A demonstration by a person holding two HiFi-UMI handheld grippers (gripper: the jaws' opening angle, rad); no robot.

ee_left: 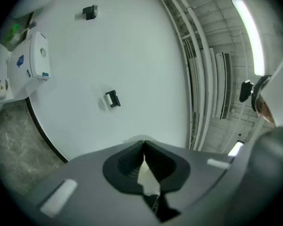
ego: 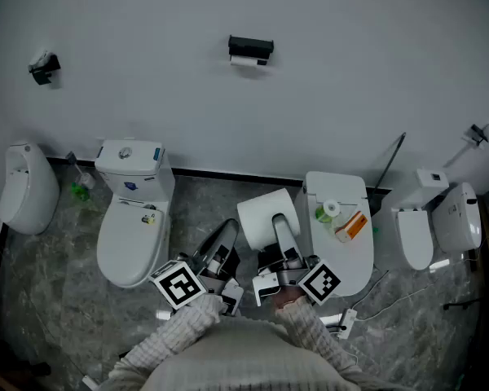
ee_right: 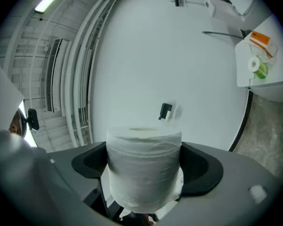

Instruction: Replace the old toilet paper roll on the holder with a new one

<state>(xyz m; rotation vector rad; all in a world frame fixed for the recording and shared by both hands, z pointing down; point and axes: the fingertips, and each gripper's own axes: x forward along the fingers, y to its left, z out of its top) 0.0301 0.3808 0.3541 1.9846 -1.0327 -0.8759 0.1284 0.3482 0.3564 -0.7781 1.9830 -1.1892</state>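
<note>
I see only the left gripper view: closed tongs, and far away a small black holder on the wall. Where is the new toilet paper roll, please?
Observer: The right gripper has it. Its tongs stand wide and are closed on a full white new roll.
Operator: Is the holder empty?
Observer: No. In the head view a small white remnant shows just under the black holder.
Operator: What stands at the right side? My view shows only a toilet at the left.
Observer: A second toilet with its lid shut stands at the right, near the right gripper, and small things lie on its lid.
</note>
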